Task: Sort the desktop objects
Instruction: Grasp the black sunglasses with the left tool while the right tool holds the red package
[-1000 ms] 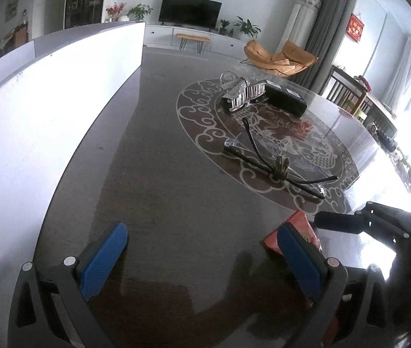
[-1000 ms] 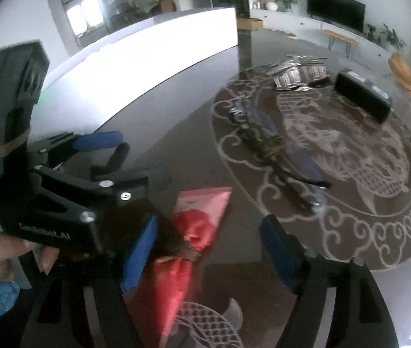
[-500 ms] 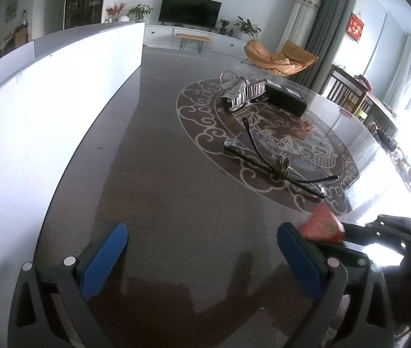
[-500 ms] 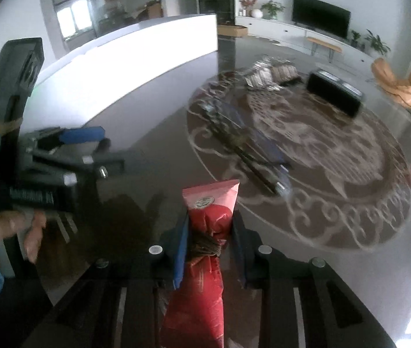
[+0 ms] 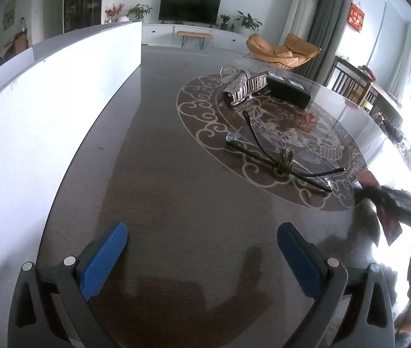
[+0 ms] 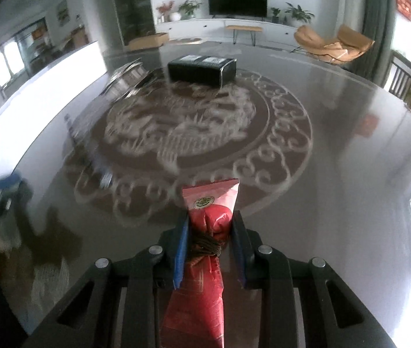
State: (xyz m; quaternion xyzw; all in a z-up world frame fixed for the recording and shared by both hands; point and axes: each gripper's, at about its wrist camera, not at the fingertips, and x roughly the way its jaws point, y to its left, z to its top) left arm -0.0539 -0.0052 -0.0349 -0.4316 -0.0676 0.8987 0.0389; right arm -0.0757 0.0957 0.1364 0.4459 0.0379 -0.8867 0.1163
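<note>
Your right claw (image 6: pixel 209 242) is clamped on the red packet (image 6: pixel 205 261), its blue pads pinching the string-tied neck, and the packet's flat printed end juts forward above the table (image 6: pixel 336 150). Your left claw (image 5: pixel 202 258) stands wide apart with nothing between its pads, low over bare dark table. Beyond it, on the round patterned inlay, lie the glasses (image 5: pixel 278 156) with a knotted cord around them. Farther back a silver ribbed clip (image 5: pixel 243 84) lies just beside a black box (image 5: pixel 288 91). A white board (image 5: pixel 46 110) stands along the table's left edge.
</note>
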